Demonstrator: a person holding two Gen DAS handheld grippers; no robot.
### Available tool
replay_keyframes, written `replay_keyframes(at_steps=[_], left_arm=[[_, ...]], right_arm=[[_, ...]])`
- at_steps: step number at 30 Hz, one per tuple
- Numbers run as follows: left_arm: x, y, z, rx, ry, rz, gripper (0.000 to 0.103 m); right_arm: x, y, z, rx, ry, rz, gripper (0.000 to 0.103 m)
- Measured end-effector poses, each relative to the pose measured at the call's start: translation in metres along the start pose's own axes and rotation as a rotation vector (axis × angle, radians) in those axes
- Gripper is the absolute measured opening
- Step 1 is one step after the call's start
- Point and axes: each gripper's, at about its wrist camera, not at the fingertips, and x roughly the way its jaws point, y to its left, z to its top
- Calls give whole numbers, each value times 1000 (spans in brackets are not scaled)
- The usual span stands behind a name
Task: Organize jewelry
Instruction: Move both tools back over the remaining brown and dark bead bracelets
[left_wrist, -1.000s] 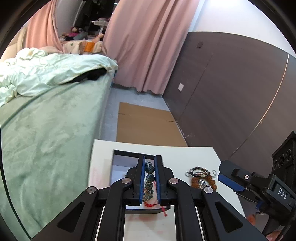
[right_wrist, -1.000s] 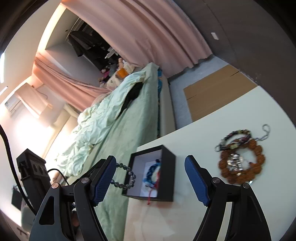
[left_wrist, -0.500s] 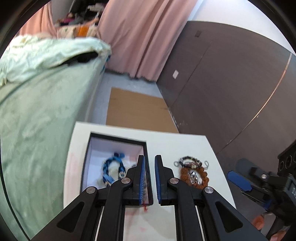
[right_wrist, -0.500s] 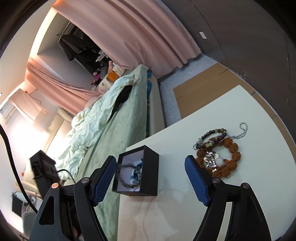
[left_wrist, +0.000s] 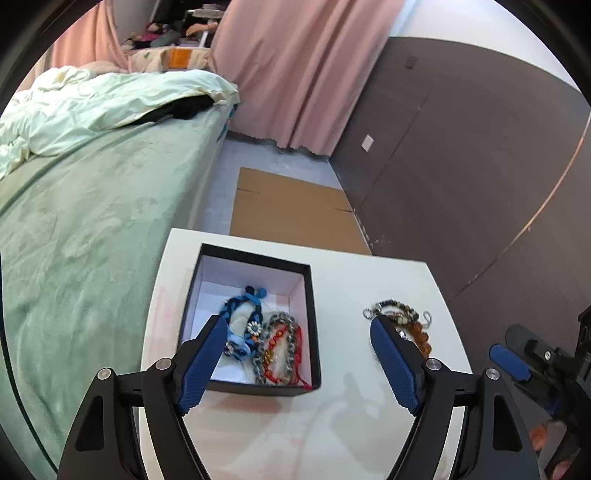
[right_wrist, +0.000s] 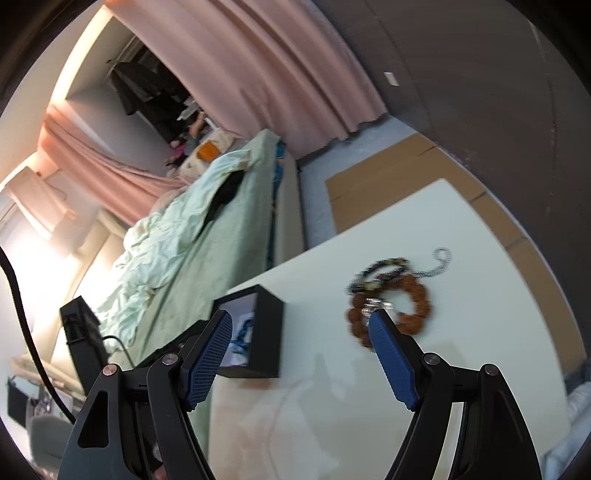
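A black jewelry box (left_wrist: 312, 299) with a white inside stands on the white table (left_wrist: 351, 413). It holds a blue woven bracelet (left_wrist: 240, 314) and a grey bead bracelet with red cord (left_wrist: 280, 347). My left gripper (left_wrist: 297, 363) is open and empty above the box's near edge. A pile of bracelets (left_wrist: 402, 321), brown beads, dark beads and a silver chain, lies right of the box. My right gripper (right_wrist: 301, 356) is open and empty, with the brown bead bracelet (right_wrist: 402, 310) just beyond its right finger and the box (right_wrist: 266, 332) at its left.
A bed with a green cover (left_wrist: 81, 229) runs along the table's left side. Flat cardboard (left_wrist: 291, 214) lies on the floor beyond the table. A dark wall (left_wrist: 461, 166) stands at the right, with pink curtains (left_wrist: 295, 74) behind.
My left gripper held the grey bead bracelet over the box, then opened; the bracelet now lies in the box. My right gripper has moved closer to the bracelet pile.
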Motion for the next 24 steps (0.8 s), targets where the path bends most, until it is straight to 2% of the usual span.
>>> replay_keyframes(at_steps=[8, 15, 22, 24], left_arm=[[-2, -20, -9, 56, 5, -21, 81], [-1, -43, -12, 122, 10, -42, 81], [20, -68, -11, 166, 83, 32, 81], [24, -71, -9, 164, 101, 56, 82]], right_arm=[[-13, -35, 3, 46, 11, -103, 77], [-15, -58, 7, 124, 28, -107, 77], [-11, -71, 15, 192, 37, -120, 77], [-11, -75, 18, 198, 33, -147, 77]])
